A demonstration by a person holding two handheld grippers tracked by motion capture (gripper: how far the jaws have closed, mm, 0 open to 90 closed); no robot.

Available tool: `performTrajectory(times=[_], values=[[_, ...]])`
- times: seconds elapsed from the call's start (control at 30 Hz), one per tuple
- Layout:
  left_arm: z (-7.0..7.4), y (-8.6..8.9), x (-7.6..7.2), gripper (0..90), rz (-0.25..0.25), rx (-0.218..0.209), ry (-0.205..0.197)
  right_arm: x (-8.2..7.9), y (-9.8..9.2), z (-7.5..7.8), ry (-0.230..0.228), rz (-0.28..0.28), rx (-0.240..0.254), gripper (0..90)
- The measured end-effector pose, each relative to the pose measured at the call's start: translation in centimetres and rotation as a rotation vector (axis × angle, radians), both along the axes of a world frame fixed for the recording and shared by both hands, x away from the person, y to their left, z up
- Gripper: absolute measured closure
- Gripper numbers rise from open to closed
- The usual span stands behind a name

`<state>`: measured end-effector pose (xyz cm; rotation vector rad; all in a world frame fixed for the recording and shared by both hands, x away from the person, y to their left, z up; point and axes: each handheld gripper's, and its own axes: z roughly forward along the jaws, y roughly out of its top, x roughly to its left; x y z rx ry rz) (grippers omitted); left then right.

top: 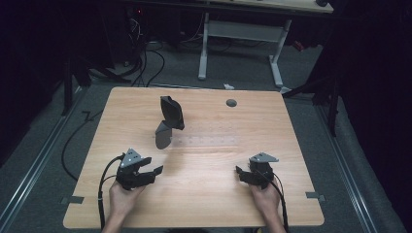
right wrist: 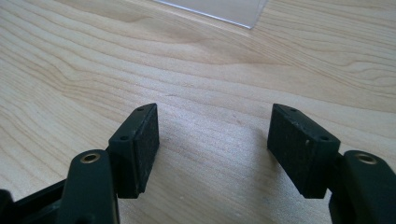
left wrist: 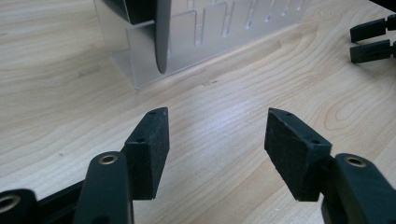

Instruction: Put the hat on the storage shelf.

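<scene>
A clear plastic rack [top: 209, 141] with upright dividers lies across the middle of the wooden table [top: 194, 204]. Two dark plates stand in its left end: one upright [top: 171, 112], one leaning lower [top: 163, 136]. In the left gripper view the rack [left wrist: 205, 35] is ahead with a dark plate edge [left wrist: 162, 37] in a slot. My left gripper [top: 151, 171] rests low near the front left, open, nothing between its pads [left wrist: 149, 149]. My right gripper [top: 241, 173] sits at the front right, open and empty [right wrist: 215, 144], with a corner of the rack [right wrist: 224, 11] ahead.
A round grey hole cover [top: 231, 103] sits near the table's far edge. Beyond the table stand a white desk frame [top: 243, 43] and floor cables [top: 145, 63]. Cables trail from both grippers toward the front edge. The other gripper's jaws show at the right edge of the left gripper view.
</scene>
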<state>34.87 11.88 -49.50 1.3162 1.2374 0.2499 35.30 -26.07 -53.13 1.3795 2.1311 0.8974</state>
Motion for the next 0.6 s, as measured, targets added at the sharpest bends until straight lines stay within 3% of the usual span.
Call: performTrajectory(times=[0.27, 0.53, 0.57, 0.6], values=[[-1.9, -1.4, -0.4, 40.1, -0.022, 0.045, 0.026, 0.0, 0.0, 0.0, -0.001, 0.0, 0.0, 34.2], [-4.7, -2.8, -0.3, 39.1, -0.026, 0.169, 0.023, 0.0, 0.0, 0.0, 0.0, 0.0, 0.0, 34.2], [-5.1, -3.0, -0.3, 38.5, -0.024, 0.184, 0.005, 0.0, 0.0, 0.0, -0.001, 0.0, 0.0, 34.2], [-5.1, -3.0, -0.3, 37.5, -0.023, 0.176, 0.0, 0.0, 0.0, 0.0, -0.001, 0.0, 0.0, 34.2]])
